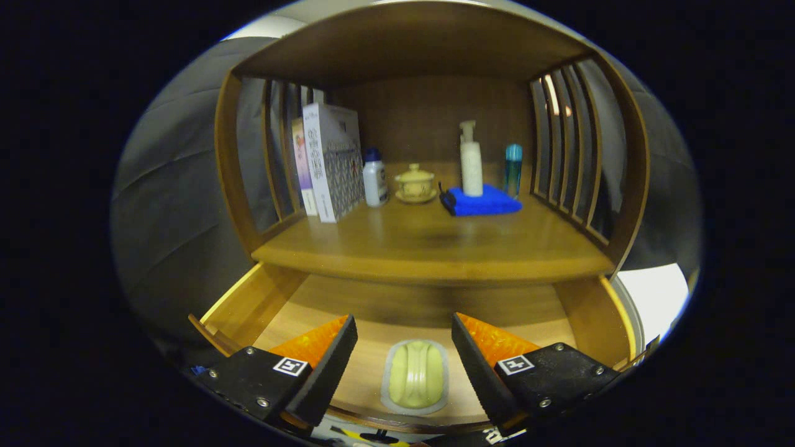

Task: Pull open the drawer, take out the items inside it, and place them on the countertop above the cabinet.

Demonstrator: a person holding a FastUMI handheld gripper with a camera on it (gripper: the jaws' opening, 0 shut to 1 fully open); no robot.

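Note:
The wooden drawer is pulled open below the countertop of the cabinet. On its floor lies a pale yellow-green oval item in a clear wrap. My gripper hovers above the drawer, open, and the oval item lies between and below the two fingers. Neither finger touches it.
On the countertop stand books at the left, a small white bottle, a lidded yellow cup on a saucer, a pump bottle on a folded blue cloth, and a teal bottle. Slatted side walls close both ends.

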